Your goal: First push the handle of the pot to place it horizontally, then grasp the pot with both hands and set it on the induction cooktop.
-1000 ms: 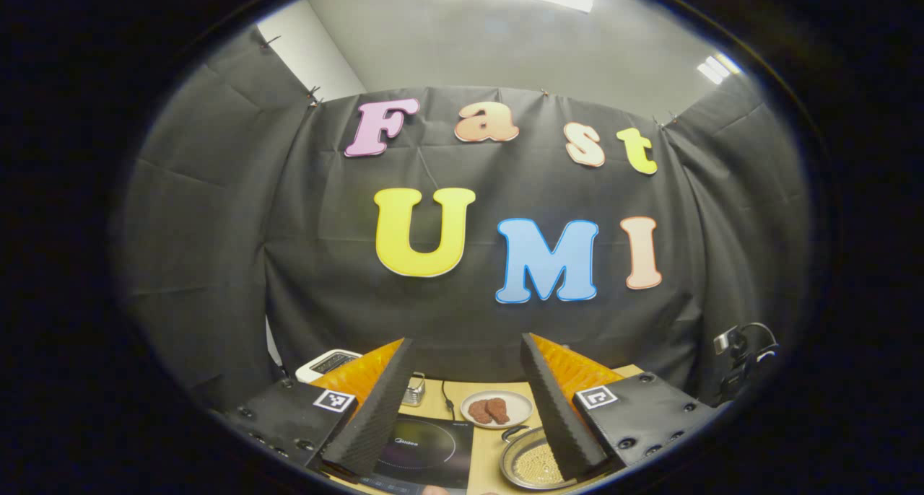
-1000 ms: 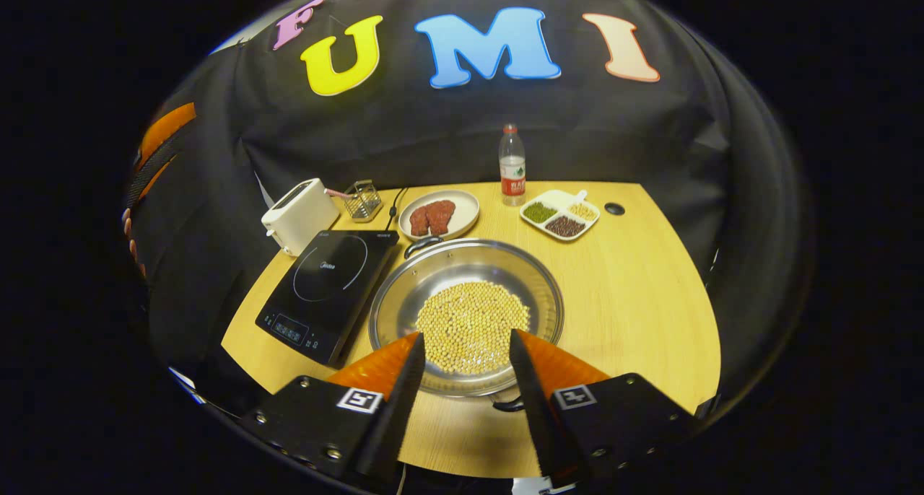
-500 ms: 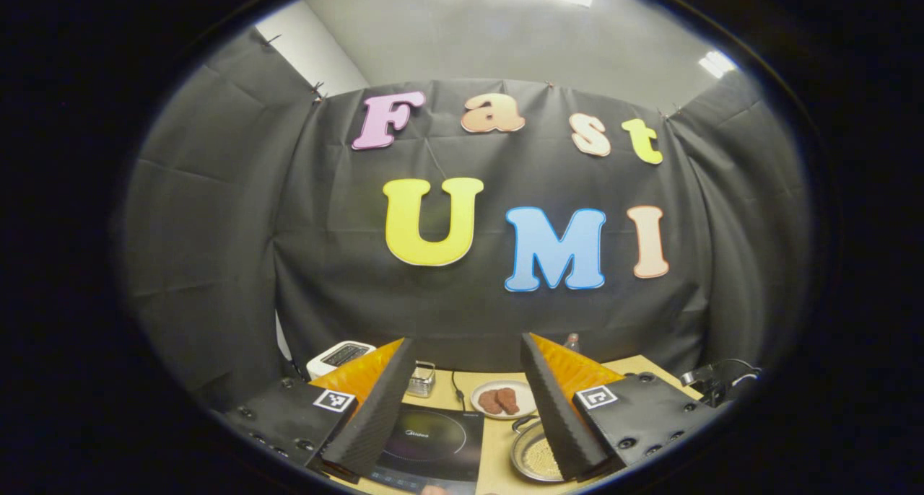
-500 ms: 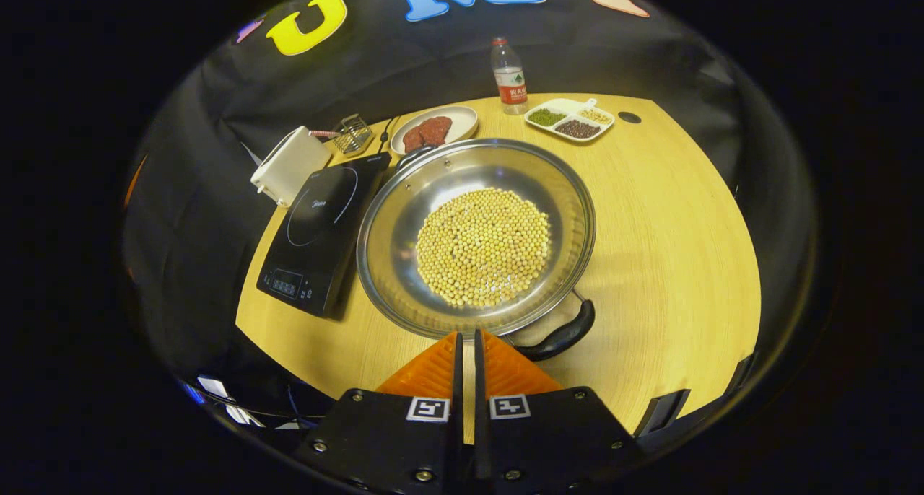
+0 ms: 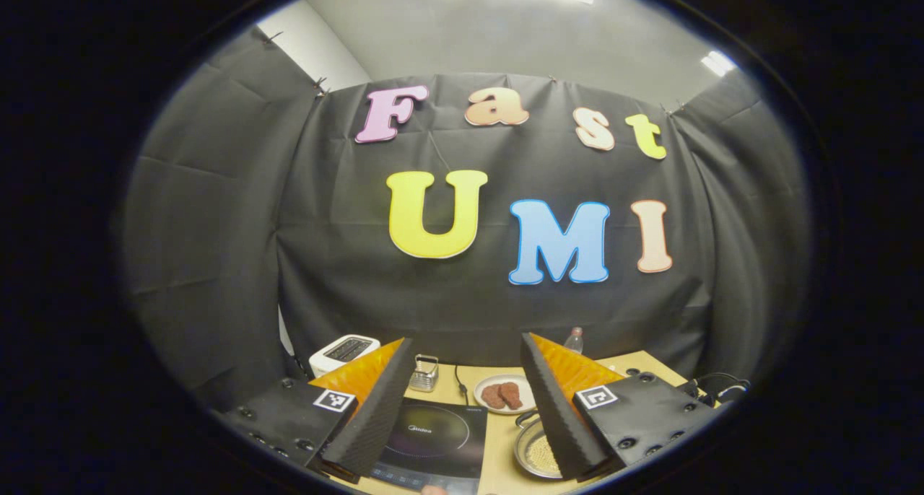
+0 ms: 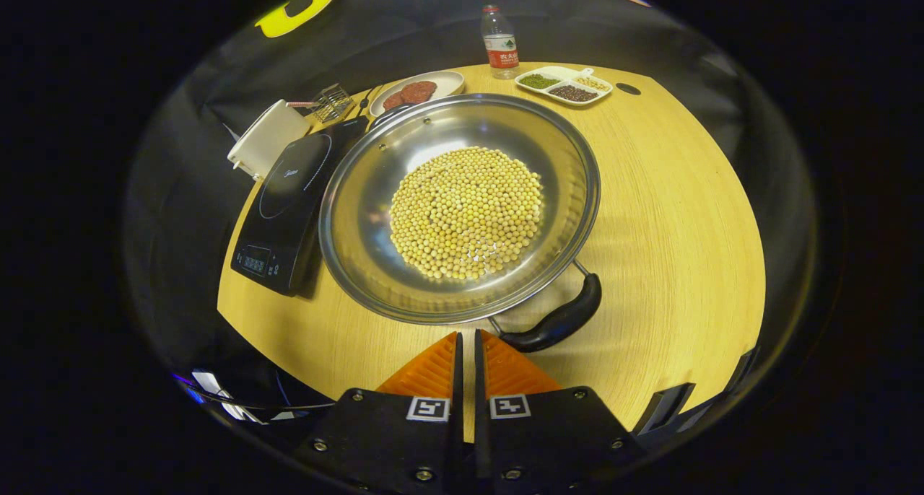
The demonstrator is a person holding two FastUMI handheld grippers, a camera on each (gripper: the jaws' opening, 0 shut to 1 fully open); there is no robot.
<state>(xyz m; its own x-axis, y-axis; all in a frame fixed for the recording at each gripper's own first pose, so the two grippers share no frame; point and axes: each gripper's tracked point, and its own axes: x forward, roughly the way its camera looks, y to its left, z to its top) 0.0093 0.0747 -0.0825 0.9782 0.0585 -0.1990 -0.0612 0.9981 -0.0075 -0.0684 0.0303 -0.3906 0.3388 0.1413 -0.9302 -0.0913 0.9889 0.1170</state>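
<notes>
Sitting on the bench (image 6: 671,213) are one pot (image 6: 459,206), one cooktop (image 6: 289,206), one bottle (image 6: 499,42). Right tool (image 6: 467,351) is clenched on nothing; left tool (image 5: 468,401) is released.

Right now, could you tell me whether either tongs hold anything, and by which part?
Nothing is held: the left tongs are open, the right tongs shut on nothing.

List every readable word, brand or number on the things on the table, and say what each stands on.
No text reads clearly.
Brand mark on the induction cooktop: blurred; its control panel: too small.
Label on the water bottle: too small.
</notes>
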